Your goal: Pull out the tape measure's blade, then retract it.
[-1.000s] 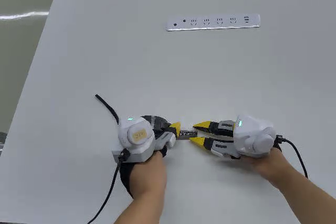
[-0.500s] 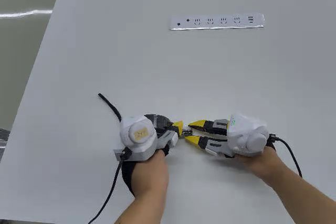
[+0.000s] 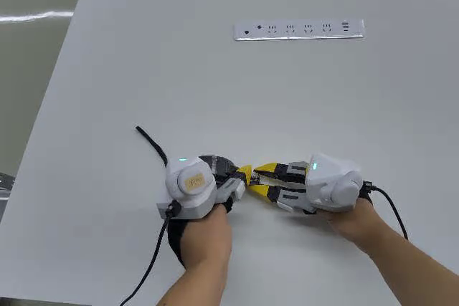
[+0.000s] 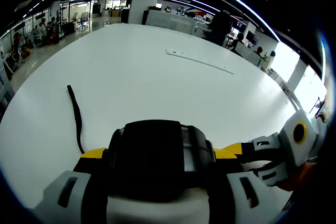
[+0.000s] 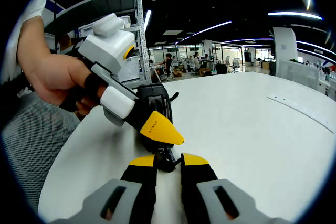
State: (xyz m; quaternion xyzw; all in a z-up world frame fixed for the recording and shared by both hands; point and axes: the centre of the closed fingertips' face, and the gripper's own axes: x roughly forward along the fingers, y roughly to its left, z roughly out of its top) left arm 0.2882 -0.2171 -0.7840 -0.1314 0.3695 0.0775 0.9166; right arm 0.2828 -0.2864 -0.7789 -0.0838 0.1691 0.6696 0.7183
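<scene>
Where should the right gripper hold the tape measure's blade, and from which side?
Grip the end hook, the short dark tab sticking out of the case's mouth. Come in along the blade's line, head-on to the mouth, with one jaw on each side of the tab. The left gripper clamps the case, and the right gripper pinches the hook this way now.
</scene>
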